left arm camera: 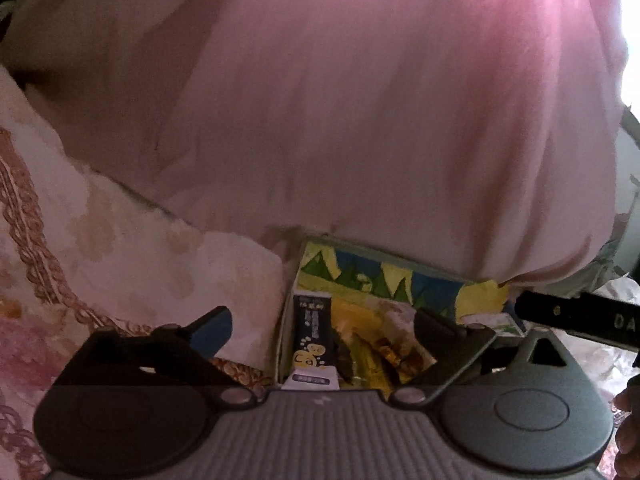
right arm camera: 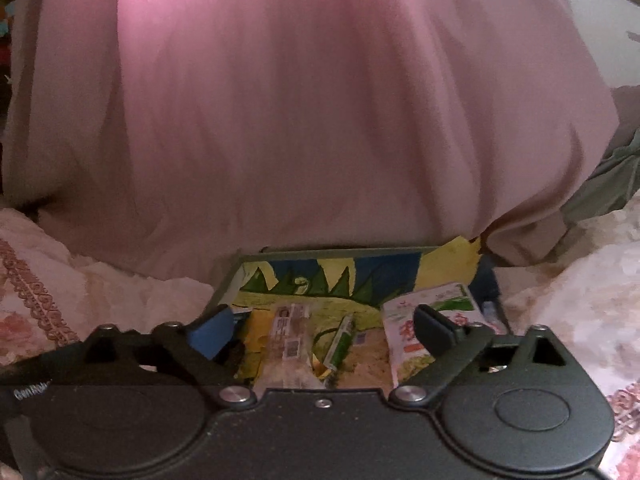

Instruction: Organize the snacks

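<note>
A large mass of pink cloth (right arm camera: 312, 112) is seen filling the upper part of both views, draped down to the far rim of an open box (right arm camera: 360, 258) whose inner wall is painted with blue, yellow and green shapes. The box is set on a pale bedspread (left arm camera: 120, 248) patterned with pink flowers and a brown chain-like border. Grey-green fabric (right arm camera: 612, 184) is seen at the right edge of the right wrist view.

Little writing can be read. White characters are printed on a dark carton (left arm camera: 312, 332) bearing a yellow cartoon face, but they are too blurred to make out. The letters "DA" are seen on a black bar (left arm camera: 580, 316) crossing in from the right of the left wrist view.

Inside the box, a clear wrapped snack with a label (right arm camera: 290, 340), a small green stick pack (right arm camera: 340, 340) and a white pouch with pink and green print (right arm camera: 432, 312) are laid side by side. Yellow wrapped snacks (left arm camera: 372, 348) are seen beside the carton.

The left claw (left arm camera: 320, 326) is held wide apart with nothing gripped; the carton lies between its fingers, just ahead. The right claw (right arm camera: 320, 326) is likewise spread wide and empty, the labelled snack and stick pack lying between its fingers and the white pouch partly behind the right finger.
</note>
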The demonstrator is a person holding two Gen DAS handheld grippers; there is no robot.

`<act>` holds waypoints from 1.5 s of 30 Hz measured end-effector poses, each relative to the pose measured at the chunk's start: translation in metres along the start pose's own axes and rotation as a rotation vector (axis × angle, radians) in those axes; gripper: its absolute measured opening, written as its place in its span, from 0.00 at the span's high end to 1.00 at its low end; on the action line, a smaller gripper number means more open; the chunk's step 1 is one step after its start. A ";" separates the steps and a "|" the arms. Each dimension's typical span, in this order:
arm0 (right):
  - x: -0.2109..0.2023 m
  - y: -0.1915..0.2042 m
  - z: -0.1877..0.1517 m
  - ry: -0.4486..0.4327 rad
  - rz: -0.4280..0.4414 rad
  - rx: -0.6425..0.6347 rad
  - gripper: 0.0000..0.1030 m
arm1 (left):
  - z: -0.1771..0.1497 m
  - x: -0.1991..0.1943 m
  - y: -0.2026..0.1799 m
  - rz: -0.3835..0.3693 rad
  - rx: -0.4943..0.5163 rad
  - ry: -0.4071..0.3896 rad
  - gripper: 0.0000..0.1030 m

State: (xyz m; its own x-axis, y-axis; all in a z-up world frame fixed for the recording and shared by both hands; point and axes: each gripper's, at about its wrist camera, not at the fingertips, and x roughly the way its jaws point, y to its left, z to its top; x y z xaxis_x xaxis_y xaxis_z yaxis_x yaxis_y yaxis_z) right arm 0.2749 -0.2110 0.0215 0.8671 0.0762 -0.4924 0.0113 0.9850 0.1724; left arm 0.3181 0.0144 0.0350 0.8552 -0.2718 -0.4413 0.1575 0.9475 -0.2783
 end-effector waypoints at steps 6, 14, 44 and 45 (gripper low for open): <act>-0.044 -0.002 -0.009 -0.023 -0.020 0.007 0.01 | -0.005 -0.036 -0.006 0.023 0.006 -0.053 0.00; -0.103 -0.003 -0.028 -0.045 -0.039 0.003 0.01 | -0.025 -0.083 -0.008 0.052 -0.005 -0.052 0.00; -0.212 -0.009 -0.126 0.005 -0.064 -0.032 0.01 | -0.110 -0.201 -0.047 0.121 0.135 0.057 0.00; -0.211 -0.009 -0.127 0.008 -0.066 -0.034 0.01 | -0.112 -0.201 -0.047 0.125 0.140 0.061 0.00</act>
State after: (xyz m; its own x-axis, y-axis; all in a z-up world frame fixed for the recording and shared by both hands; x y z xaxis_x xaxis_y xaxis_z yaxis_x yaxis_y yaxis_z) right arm 0.0288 -0.2160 0.0153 0.8608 0.0120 -0.5087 0.0514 0.9926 0.1103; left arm 0.0834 0.0057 0.0418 0.8415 -0.1558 -0.5174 0.1223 0.9876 -0.0985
